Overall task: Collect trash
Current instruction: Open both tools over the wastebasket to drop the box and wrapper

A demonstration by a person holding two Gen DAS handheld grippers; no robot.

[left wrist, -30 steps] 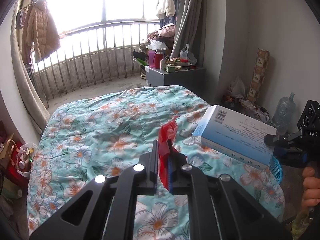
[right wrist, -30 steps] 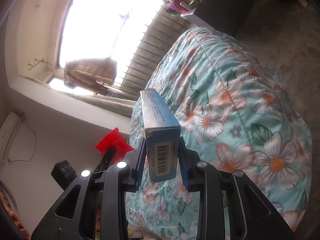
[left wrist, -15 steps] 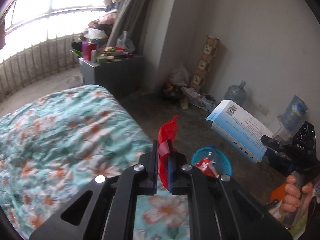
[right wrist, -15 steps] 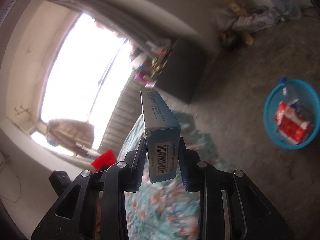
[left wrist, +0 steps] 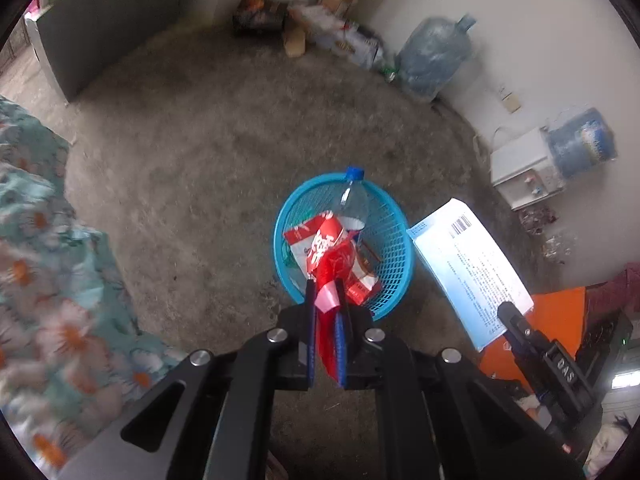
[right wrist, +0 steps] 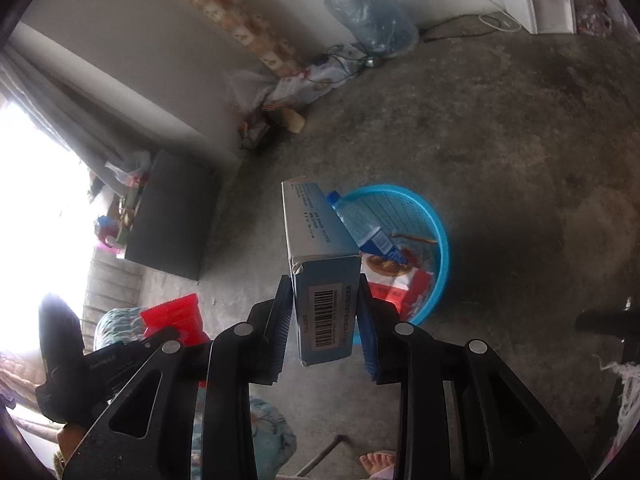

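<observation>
Basket (left wrist: pixel 394 280) on bare concrete floor (left wrist: pixel 200 140) already holds a bottle (left wrist: pixel 354 200) and a red-white packet (left wrist: pixel 320 240). Two pieces left to drop. Left gripper (left wrist: pixel 326 304) jaws clamped on a red wrapper (left wrist: pixel 334 268), hanging above the basket's near rim. Right gripper (right wrist: pixel 326 320) jaws clamped on a box (right wrist: pixel 320 248), just beside the basket. Floral bed (left wrist: pixel 48 260) left of the basket; water jug (left wrist: pixel 434 54) and clutter by the wall beyond it.
</observation>
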